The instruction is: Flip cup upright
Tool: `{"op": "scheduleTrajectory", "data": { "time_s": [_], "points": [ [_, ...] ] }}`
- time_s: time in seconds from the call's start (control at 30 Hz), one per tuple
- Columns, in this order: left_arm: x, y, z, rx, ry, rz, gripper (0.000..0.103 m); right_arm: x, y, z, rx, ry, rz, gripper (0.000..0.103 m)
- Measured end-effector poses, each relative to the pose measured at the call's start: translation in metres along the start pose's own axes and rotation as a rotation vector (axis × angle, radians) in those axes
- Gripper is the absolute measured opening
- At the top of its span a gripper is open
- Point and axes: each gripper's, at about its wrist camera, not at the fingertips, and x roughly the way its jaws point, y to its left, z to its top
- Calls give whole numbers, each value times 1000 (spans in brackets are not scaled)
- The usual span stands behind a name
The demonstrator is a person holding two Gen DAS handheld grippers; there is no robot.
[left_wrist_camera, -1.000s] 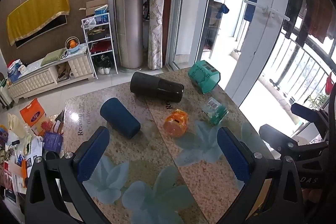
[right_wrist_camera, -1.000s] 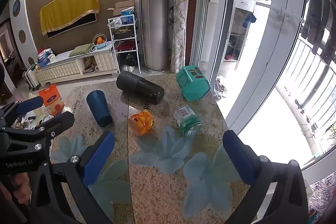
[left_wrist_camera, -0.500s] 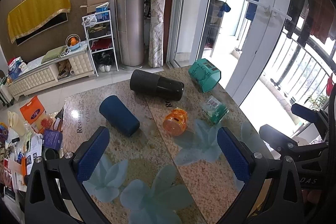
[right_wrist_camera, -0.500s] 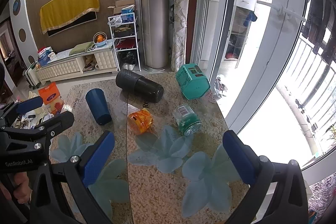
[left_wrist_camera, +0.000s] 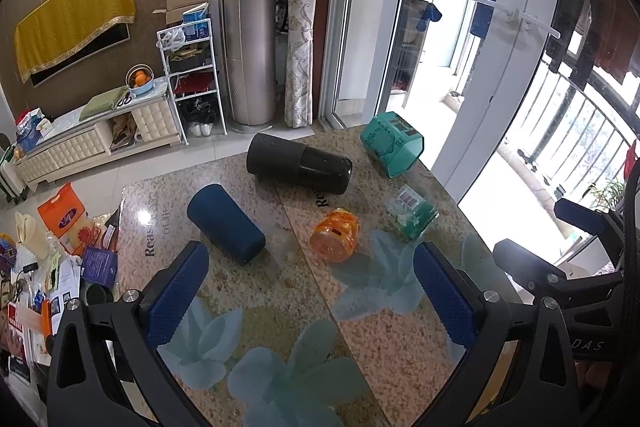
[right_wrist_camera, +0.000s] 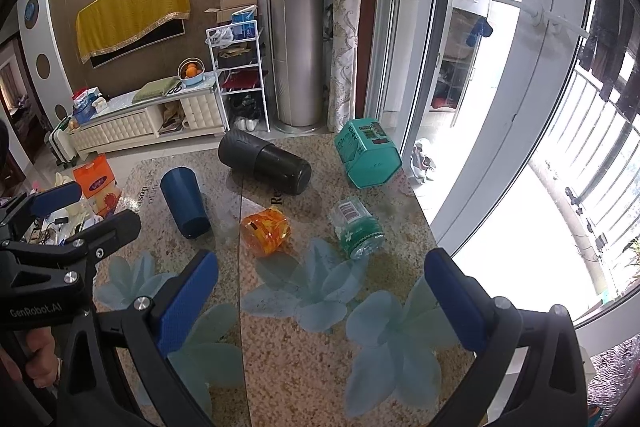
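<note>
A dark blue cup lies on its side on the granite table; it also shows in the right wrist view. A black flask, an orange cup, a green-clear cup and a teal container also lie tipped over. My left gripper is open and empty, just short of the blue cup. My right gripper is open and empty, short of the orange and green cups.
The table's right edge runs along a glass balcony door. On the left, off the table, clutter covers the floor. A white shelf rack and a tall silver air conditioner stand beyond the far edge.
Both grippers have drifted slightly, so the cups sit marginally higher in the views. Nothing on the table has moved and both jaws stay open.
</note>
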Motion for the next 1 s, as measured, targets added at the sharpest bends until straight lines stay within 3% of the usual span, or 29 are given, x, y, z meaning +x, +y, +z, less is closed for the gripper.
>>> {"op": "scheduleTrajectory", "data": {
  "time_s": [0.5,1.0],
  "points": [
    [2,3,0,-7,13,2,103,6,0,2,-7,19,9,103],
    [30,10,3,-74,60,26,103,57,1,22,-133,153,27,103]
  ]
}}
